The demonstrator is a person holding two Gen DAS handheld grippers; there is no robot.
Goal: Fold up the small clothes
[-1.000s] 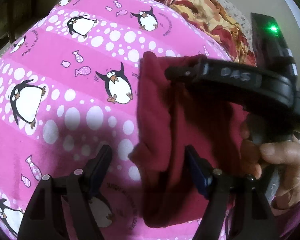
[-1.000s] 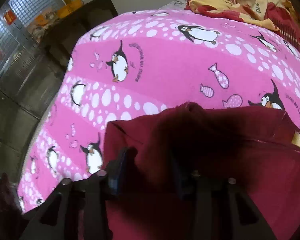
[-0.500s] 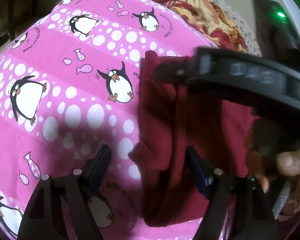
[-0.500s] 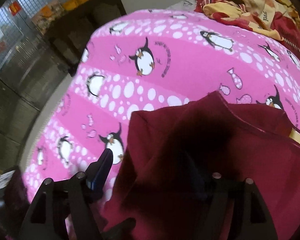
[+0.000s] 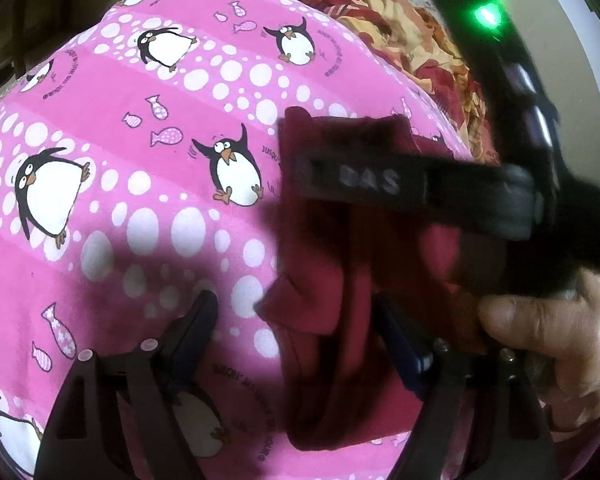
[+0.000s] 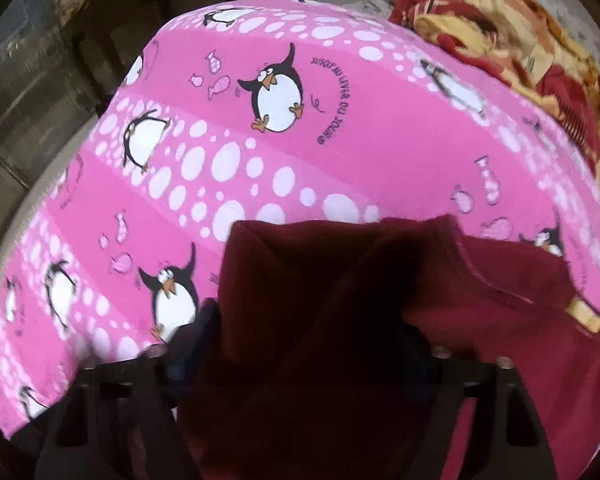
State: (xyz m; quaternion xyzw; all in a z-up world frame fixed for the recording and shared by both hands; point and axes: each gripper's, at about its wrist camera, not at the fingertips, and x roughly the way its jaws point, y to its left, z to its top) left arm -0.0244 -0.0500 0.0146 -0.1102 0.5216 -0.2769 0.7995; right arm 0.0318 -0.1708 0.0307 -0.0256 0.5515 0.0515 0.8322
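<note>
A maroon garment [image 5: 324, 248] lies partly folded on a pink penguin-print sheet [image 5: 120, 220]. My left gripper [image 5: 296, 332] hovers over the garment's near left corner. Its jaws are opening and the corner lies loose between them, untouched by the pads. A hand [image 5: 548, 340] holds the black body of the right gripper [image 5: 380, 180] above the garment. In the right wrist view my right gripper [image 6: 312, 332] straddles a raised hump of the garment [image 6: 340, 280]. Its jaws are closing but stand wide, and the cloth hides the right finger.
A crumpled red and yellow blanket [image 6: 500, 40] lies at the far end of the bed. Dark furniture [image 6: 160, 8] stands beyond the sheet's far left edge. A tan label [image 6: 584, 316] shows on the garment at the right. Bare pink sheet [image 6: 300, 168] stretches to the left and ahead.
The right gripper's jaws went from narrow around the cloth hump to wide. It shifted and rolled over the garment. The left gripper stayed over the same corner.
</note>
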